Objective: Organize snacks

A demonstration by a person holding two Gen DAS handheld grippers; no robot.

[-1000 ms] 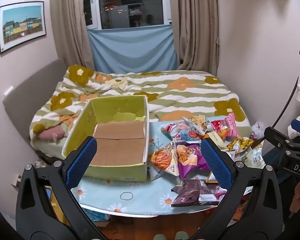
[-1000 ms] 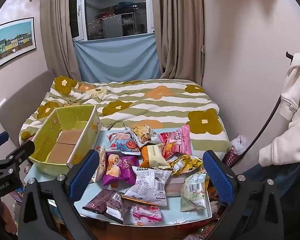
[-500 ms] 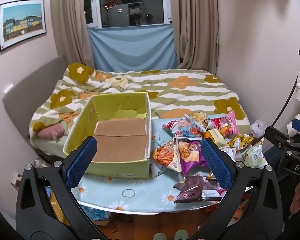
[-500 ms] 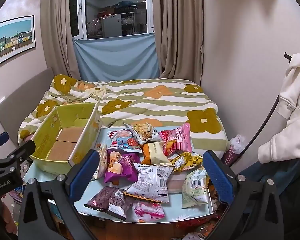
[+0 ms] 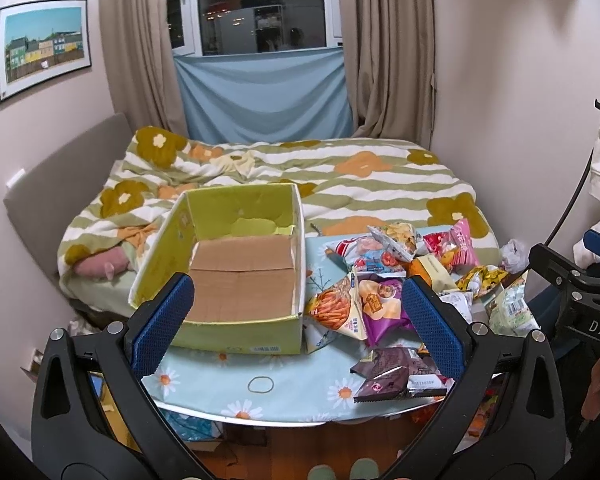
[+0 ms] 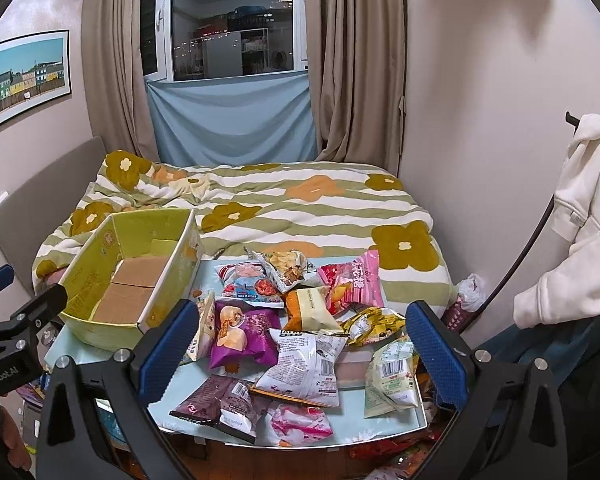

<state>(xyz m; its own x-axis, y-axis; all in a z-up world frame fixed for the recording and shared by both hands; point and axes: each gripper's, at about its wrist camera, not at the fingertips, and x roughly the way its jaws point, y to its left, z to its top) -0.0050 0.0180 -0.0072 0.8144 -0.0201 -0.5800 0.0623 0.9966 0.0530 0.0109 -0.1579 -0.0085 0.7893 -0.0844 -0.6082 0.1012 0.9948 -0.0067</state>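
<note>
An open yellow-green cardboard box [image 5: 236, 264] with a bare brown floor is sitting on the left part of a small table covered in a pale blue daisy-print cloth [image 5: 292, 384], its long axis running away from the cameras toward the bed, open side facing up. Just to its right, a loose heap of crinkly foil and plastic snack packets is lying across the table: an orange packet picturing fries [image 5: 336, 312] is leaning close against the box wall, a shiny purple packet [image 6: 244, 336] is lying beside it, a white packet with black print [image 6: 308, 368] is overlapping others at the middle, a flat dark brown wrapper [image 6: 216, 404] is resting near the front edge, and a pink packet [image 6: 360, 280] is sitting at the far side. A thin rubber band [image 5: 260, 384] is lying alone on the cloth before the box. Behind the table, a bed under a green-striped flower quilt [image 6: 300, 204] is filling the room. The left gripper [image 5: 298, 320] is hovering with its blue textured pads wide apart, holding nothing, and the right gripper [image 6: 306, 352] is likewise spread apart above the heap.
</note>
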